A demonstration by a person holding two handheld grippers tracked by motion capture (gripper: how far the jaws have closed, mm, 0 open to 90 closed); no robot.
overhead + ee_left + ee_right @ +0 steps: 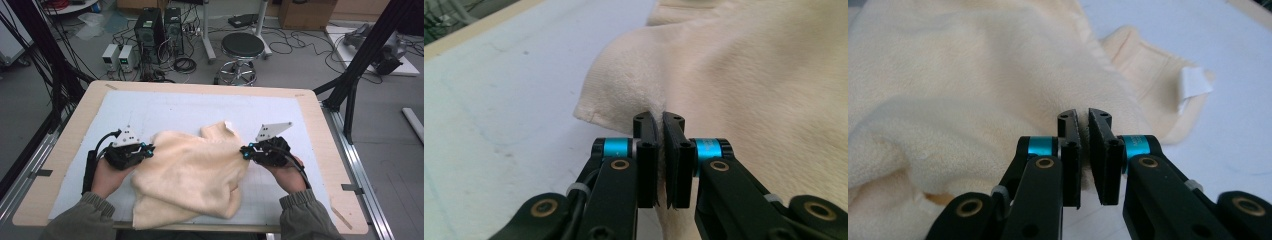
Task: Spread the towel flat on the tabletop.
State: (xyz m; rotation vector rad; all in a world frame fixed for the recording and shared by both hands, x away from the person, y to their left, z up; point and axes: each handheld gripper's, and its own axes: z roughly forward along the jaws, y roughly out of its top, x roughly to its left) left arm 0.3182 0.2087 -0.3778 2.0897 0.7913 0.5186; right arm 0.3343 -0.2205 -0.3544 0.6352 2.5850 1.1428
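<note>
cream towel (192, 175): rumpled, partly folded, lying on the white mat (150, 110) of the bench (75, 130), near edge hanging just over the bench front; far corner turned up, white label (1193, 85) on it.
left gripper (151, 149): at the towel's left edge, fingers (646, 150) clamped together on a pinched fold of cloth, seen in the left gripper view.
right gripper (243, 151): at the towel's right edge, fingers (1070, 155) nipped on a ridge of cloth, slim gap between them packed with fabric.
hands: one behind each gripper, olive sleeves (85, 220) at the bottom.
beyond the bench: black stool (242, 47), computer towers (159, 27), loose cables on the floor.
</note>
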